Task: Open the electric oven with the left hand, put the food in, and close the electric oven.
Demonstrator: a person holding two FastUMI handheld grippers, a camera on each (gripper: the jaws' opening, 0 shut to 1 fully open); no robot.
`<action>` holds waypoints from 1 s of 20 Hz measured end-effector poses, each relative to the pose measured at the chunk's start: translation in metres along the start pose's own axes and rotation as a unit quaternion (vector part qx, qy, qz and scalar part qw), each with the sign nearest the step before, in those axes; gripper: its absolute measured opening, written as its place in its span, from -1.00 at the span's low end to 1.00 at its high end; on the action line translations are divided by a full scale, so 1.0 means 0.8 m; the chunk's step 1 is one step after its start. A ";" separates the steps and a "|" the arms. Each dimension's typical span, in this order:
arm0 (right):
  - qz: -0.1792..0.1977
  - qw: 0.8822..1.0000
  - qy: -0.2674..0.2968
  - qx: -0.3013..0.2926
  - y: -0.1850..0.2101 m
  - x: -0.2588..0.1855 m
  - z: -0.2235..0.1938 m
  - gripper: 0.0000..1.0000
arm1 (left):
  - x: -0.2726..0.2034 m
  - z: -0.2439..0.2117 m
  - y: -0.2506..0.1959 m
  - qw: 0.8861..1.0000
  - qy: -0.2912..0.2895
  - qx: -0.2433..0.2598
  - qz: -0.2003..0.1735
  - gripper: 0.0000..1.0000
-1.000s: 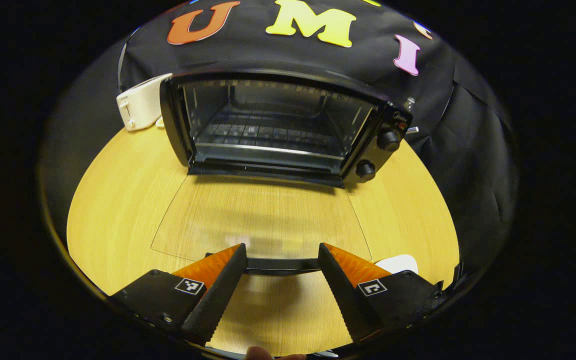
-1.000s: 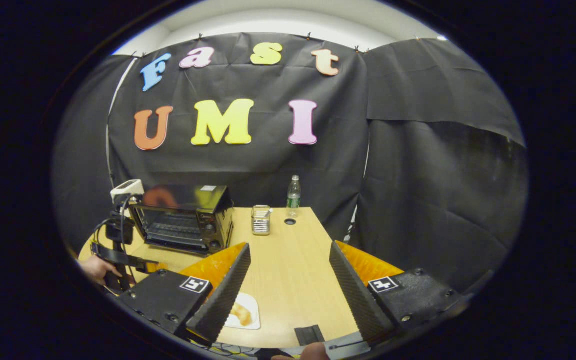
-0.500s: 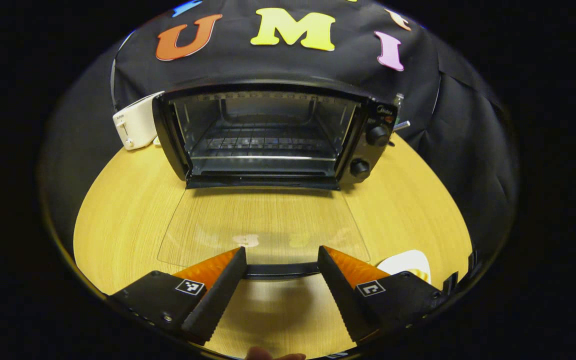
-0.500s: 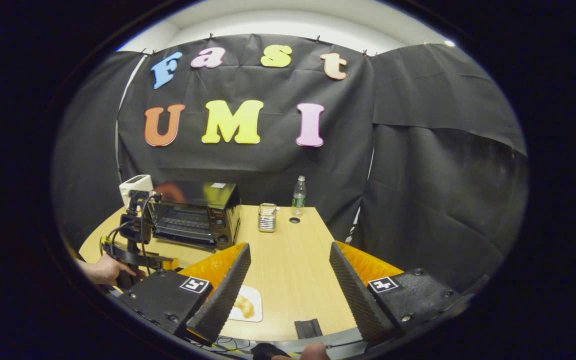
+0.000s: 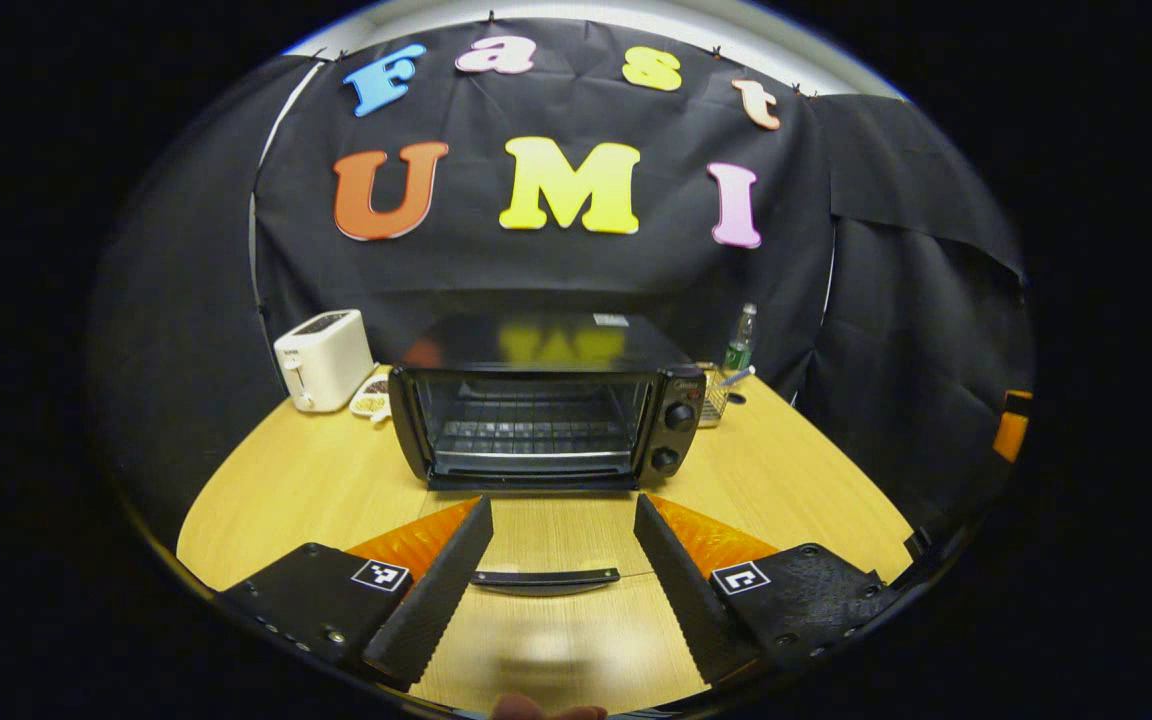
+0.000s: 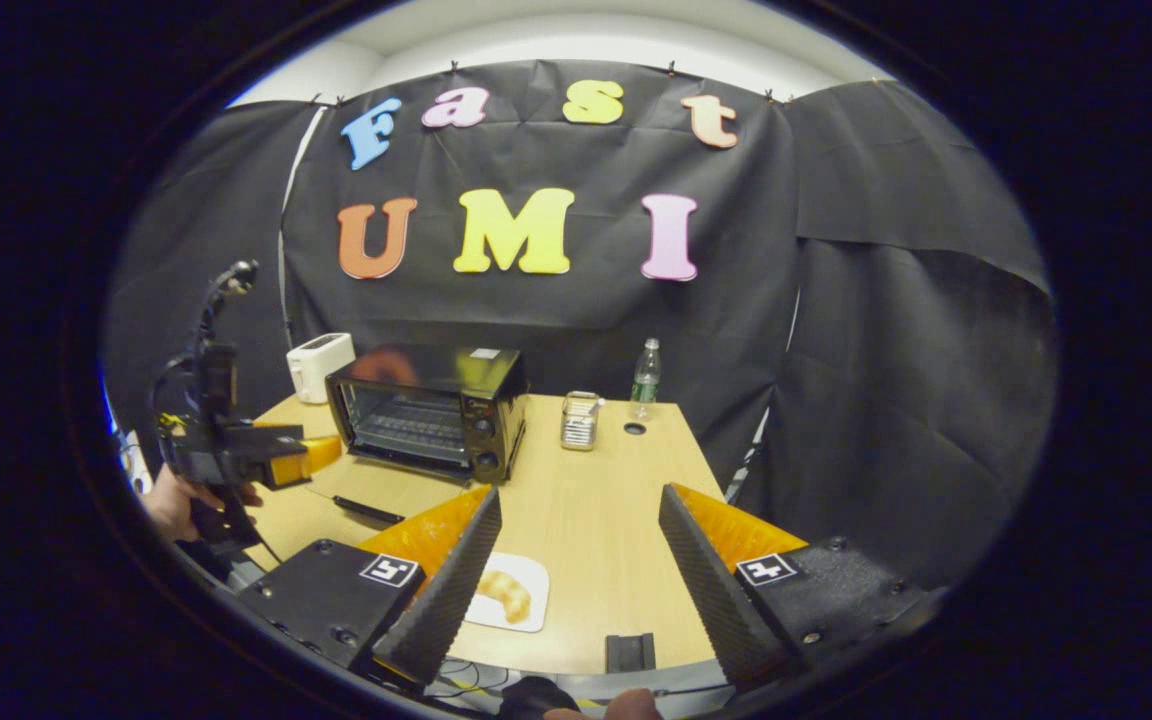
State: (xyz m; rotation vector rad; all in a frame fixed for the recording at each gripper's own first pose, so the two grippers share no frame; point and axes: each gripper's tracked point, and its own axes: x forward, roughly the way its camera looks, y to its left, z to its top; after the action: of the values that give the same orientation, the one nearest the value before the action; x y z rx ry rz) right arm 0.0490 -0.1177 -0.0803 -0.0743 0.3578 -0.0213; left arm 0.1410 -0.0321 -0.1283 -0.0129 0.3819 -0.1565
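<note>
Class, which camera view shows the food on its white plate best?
The right gripper view: the food lies in plain sight on the white plate, just beyond that gripper's left finger. In the left gripper view I cannot make it out.

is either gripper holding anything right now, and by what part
Nothing is held. The left gripper is open above the oven door handle; the right gripper is open over the table.

The pale wooden table has a smooth, faintly shiny grain, the black electric oven a glossy, mirror-like top, clear glass door and metal wire rack, the white toaster smooth plastic, the black backdrop cloth matt and creased.
</note>
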 end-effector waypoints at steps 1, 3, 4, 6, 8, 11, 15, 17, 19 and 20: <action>0.010 1.000 0.008 -0.009 0.004 0.004 -0.007 0.99 | -0.018 0.014 0.003 1.000 -0.015 -0.001 0.002 0.88; 0.026 0.999 0.023 -0.028 0.007 0.013 -0.021 0.99 | -0.057 0.035 0.009 0.999 -0.042 -0.001 0.009 0.88; 0.037 0.998 0.033 -0.035 0.011 0.018 -0.029 0.99 | -0.071 0.039 0.012 0.998 -0.053 -0.001 0.013 0.89; 0.059 0.996 0.055 -0.046 0.023 0.031 -0.046 0.99 | -0.102 0.050 0.017 0.997 -0.073 0.003 0.026 0.88; 0.085 0.992 0.071 -0.057 0.038 0.047 -0.066 0.99 | -0.127 0.061 0.021 0.995 -0.088 0.006 0.038 0.89; 0.114 0.982 0.121 -0.087 0.055 0.084 -0.119 0.99 | -0.144 0.077 0.028 0.992 -0.112 -0.011 0.053 0.88; 0.165 0.959 0.195 -0.122 0.074 0.119 -0.183 1.00 | -0.141 0.090 0.045 0.990 -0.102 -0.037 0.087 0.88; 0.189 0.949 0.218 -0.131 0.079 0.132 -0.201 0.99 | -0.134 0.100 0.049 0.988 -0.102 -0.051 0.105 0.89; 0.213 0.939 0.234 -0.139 0.088 0.147 -0.217 0.96 | -0.120 0.104 0.053 0.986 -0.097 -0.056 0.125 0.89; 0.223 0.933 0.243 -0.143 0.091 0.157 -0.225 0.93 | -0.112 0.106 0.052 0.985 -0.095 -0.059 0.132 0.89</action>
State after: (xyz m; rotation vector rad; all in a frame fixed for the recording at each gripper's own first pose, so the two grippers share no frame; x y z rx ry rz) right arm 0.1036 -0.0619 -0.2980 -0.2782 0.8662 0.4719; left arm 0.0968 0.0212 -0.0180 -0.0940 0.1997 0.1288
